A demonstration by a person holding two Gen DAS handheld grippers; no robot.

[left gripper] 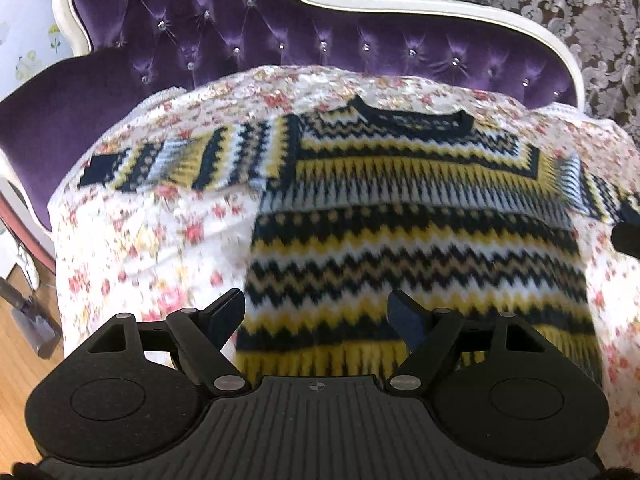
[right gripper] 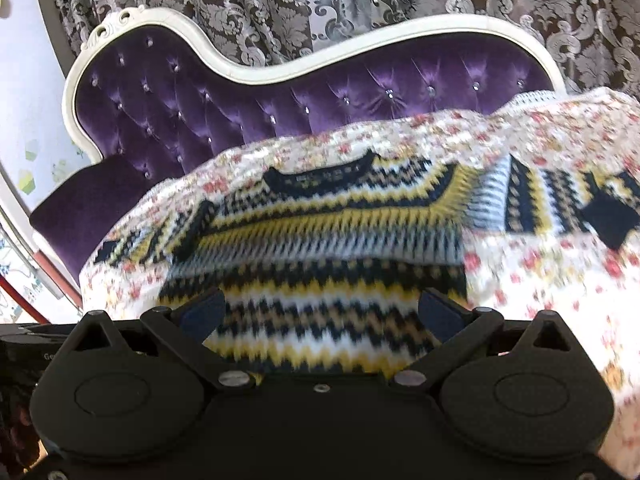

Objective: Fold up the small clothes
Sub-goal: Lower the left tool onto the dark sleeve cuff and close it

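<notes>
A small knitted sweater [left gripper: 400, 208] with yellow, navy and white zigzag stripes lies flat, face up, on a floral cloth, both sleeves spread out sideways and the neck at the far side. It also shows in the right wrist view [right gripper: 320, 248]. My left gripper [left gripper: 318, 312] is open and empty, above the sweater's hem near its left corner. My right gripper [right gripper: 322, 312] is open and empty, above the lower body of the sweater. A dark tip of the right gripper [left gripper: 628, 236] shows at the right edge of the left wrist view.
The floral cloth [left gripper: 152, 248] covers the seat of a purple tufted sofa [left gripper: 240, 32] with a white curved frame [right gripper: 280, 72]. Patterned curtains [right gripper: 360, 0] hang behind. Wood floor [left gripper: 20, 368] lies at the left below the seat edge.
</notes>
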